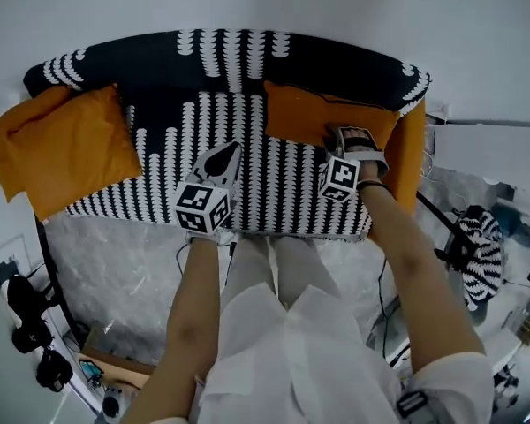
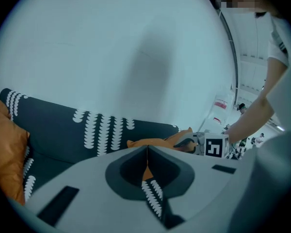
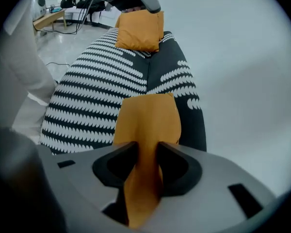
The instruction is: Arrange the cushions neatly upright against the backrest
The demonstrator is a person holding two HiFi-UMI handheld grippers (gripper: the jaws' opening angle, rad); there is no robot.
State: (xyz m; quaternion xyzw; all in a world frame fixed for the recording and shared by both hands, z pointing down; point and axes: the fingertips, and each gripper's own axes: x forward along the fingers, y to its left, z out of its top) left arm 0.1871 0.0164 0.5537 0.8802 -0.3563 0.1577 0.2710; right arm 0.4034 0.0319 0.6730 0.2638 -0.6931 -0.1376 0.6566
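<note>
Our right gripper (image 3: 145, 152) is clenched on the near edge of an orange cushion (image 3: 150, 115), which stretches ahead of it toward the sofa backrest (image 3: 184, 81). Our left gripper (image 1: 230, 153) hangs closed and empty over the seat (image 1: 172, 170). A second cushion (image 1: 66, 148) lies well off to its left.

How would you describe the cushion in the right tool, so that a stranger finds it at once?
Find the black-and-white patterned sofa. At its right end in the head view lies an orange cushion. Unlike the other orange cushion at the left end, it is pinched between the jaws of the right tool.
</note>
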